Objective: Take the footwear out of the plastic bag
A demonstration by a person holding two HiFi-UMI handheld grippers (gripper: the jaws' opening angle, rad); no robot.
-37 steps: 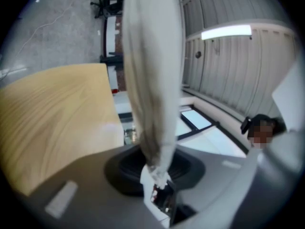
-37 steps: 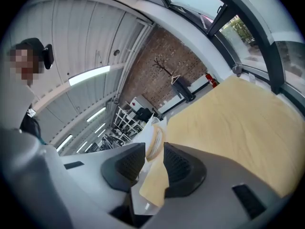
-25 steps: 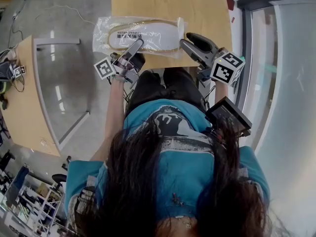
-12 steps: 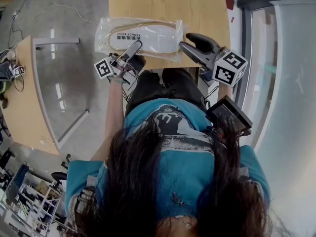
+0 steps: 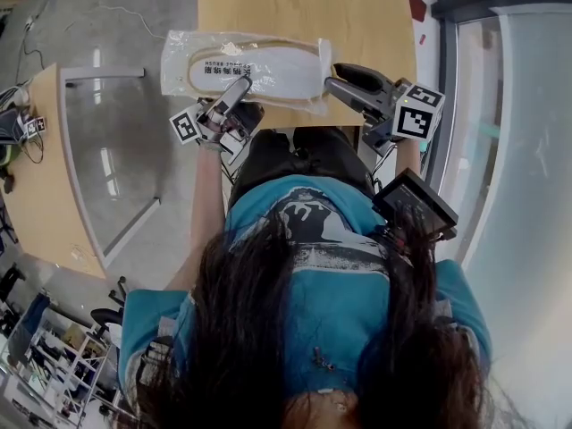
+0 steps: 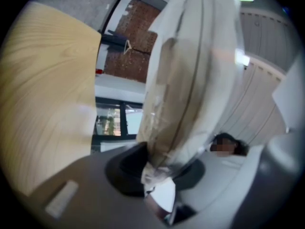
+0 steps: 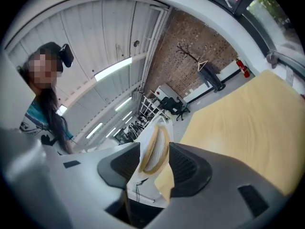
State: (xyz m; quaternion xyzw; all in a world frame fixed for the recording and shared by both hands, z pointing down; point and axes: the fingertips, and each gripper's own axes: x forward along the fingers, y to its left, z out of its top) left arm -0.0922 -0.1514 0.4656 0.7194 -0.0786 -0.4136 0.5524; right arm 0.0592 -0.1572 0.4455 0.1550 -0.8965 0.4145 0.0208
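A clear plastic bag [image 5: 183, 56] holds a flat white, tan-rimmed piece of footwear [image 5: 259, 68] over the near edge of the wooden table [image 5: 357, 16]. My left gripper [image 5: 239, 86] is shut on the bag's near edge. In the left gripper view the crumpled plastic [image 6: 190, 80] rises out of the pinched jaws of my left gripper [image 6: 155, 168]. My right gripper [image 5: 332, 74] stands at the bag's right end. Its jaws have just been opening. In the right gripper view the footwear's tip [image 7: 155, 149] shows in the gap of my right gripper [image 7: 155, 163], with neither pad pressing on it.
A glass-topped side table [image 5: 107, 159] stands to the left and a glazed wall [image 5: 518, 105] runs along the right. The person's lap fills the space just below the table edge. A black device [image 5: 414, 206] sits on the right forearm.
The bag has shifted a little to the left with my left gripper still pinching it. My right gripper's jaws have spread and its marker cube has turned.
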